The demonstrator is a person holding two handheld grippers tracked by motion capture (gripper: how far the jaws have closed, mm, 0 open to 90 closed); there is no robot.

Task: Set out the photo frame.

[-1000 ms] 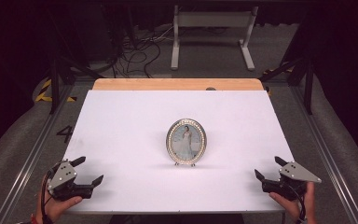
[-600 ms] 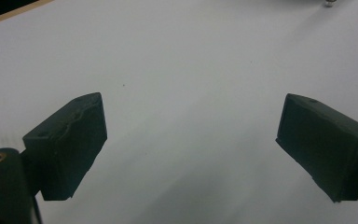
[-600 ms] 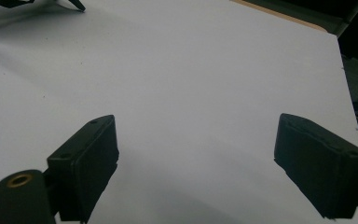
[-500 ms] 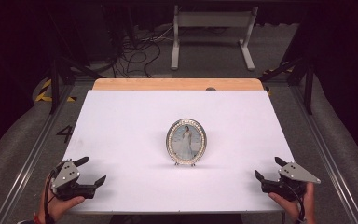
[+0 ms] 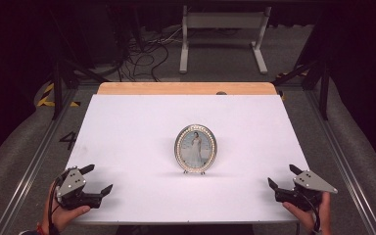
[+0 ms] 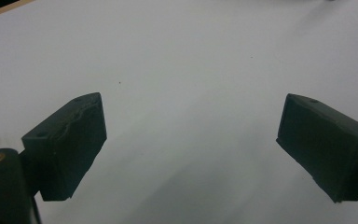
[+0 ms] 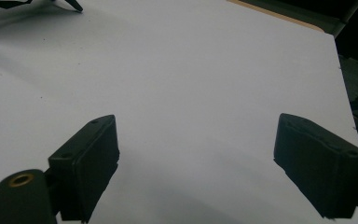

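A: Fingers first. Left gripper (image 5: 96, 178): fingers (image 6: 67, 144) spread wide, nothing between them but bare white bench (image 5: 127, 127). Right gripper (image 5: 281, 177): same, fingers (image 7: 86, 161) parted and empty.

B: Where do they sit?

A: Both low at the near edge of the bench, one at each near corner, held in a hand (left hand (image 5: 61, 215), right hand (image 5: 313, 213)). Each points inward and forward across the surface.

B: And the thing they would go for?

A: An oval picture frame (image 5: 196, 148), standing upright on small feet near the middle of the bench, its face turned toward the person. Long axis vertical. It holds a picture of a standing figure in white.

B: Which way from the fingers?

A: Forward and inward for both: up-right of the left gripper, up-left of the right. Well apart from each, roughly midway between them. The right looks a touch nearer, but I would not lean on that.

B: So either could reach?

A: My judgement, yes. The frame's thin rim faces sideways, so an approach from either flank would meet an edge.
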